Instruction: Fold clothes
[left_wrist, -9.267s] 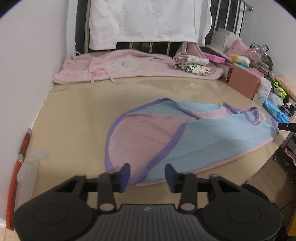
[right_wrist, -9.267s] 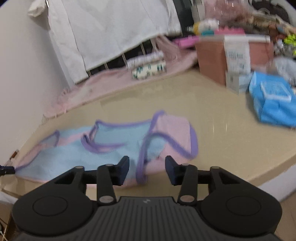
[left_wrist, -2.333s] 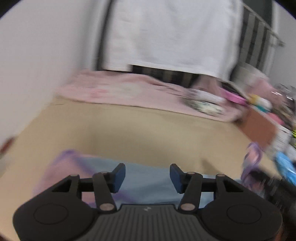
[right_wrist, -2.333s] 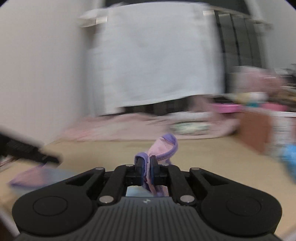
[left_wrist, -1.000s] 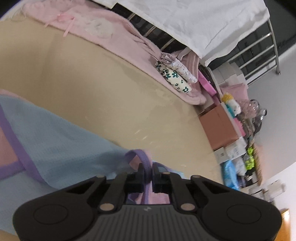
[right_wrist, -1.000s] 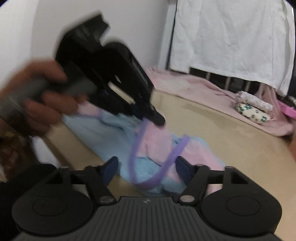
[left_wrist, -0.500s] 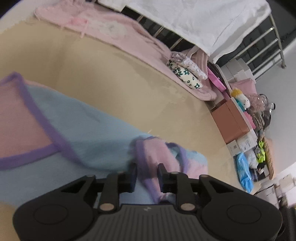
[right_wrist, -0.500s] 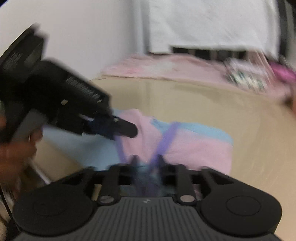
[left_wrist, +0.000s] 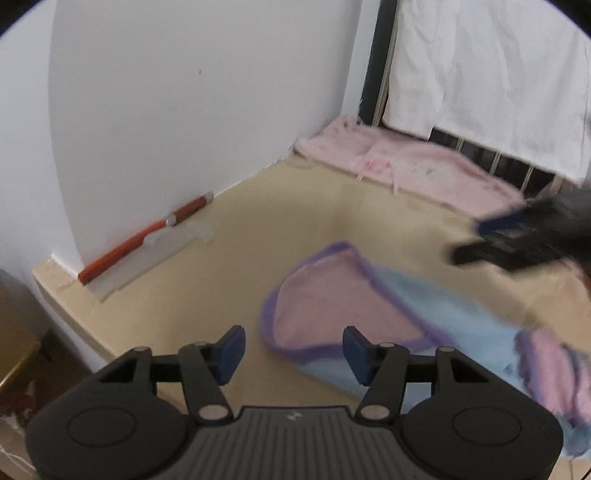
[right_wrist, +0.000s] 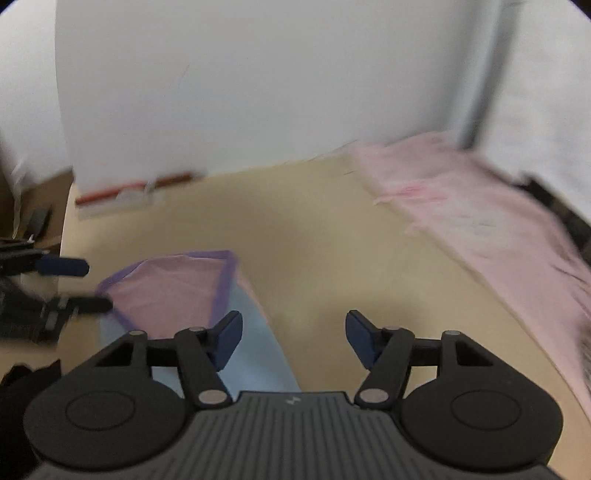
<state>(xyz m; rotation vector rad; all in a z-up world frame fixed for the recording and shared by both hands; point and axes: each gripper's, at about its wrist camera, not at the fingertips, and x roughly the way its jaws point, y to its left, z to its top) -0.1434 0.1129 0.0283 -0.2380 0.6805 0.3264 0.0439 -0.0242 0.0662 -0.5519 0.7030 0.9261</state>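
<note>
You have let go of the garment (left_wrist: 369, 314): both your left gripper (left_wrist: 293, 349) and right gripper (right_wrist: 293, 334) are now hovering with fingers spread, holding nothing, while it is lying partly folded on the beige table (left_wrist: 258, 229).

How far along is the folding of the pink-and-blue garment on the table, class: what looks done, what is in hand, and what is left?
Done: the garment lies on the table, and its right end looks doubled over into a bunched pink layer.
In hand: nothing. The left gripper and right gripper are both open and empty above it.
Left: the purple-edged pink end lies flat and unfolded, so at least one more fold seems likely.
</note>
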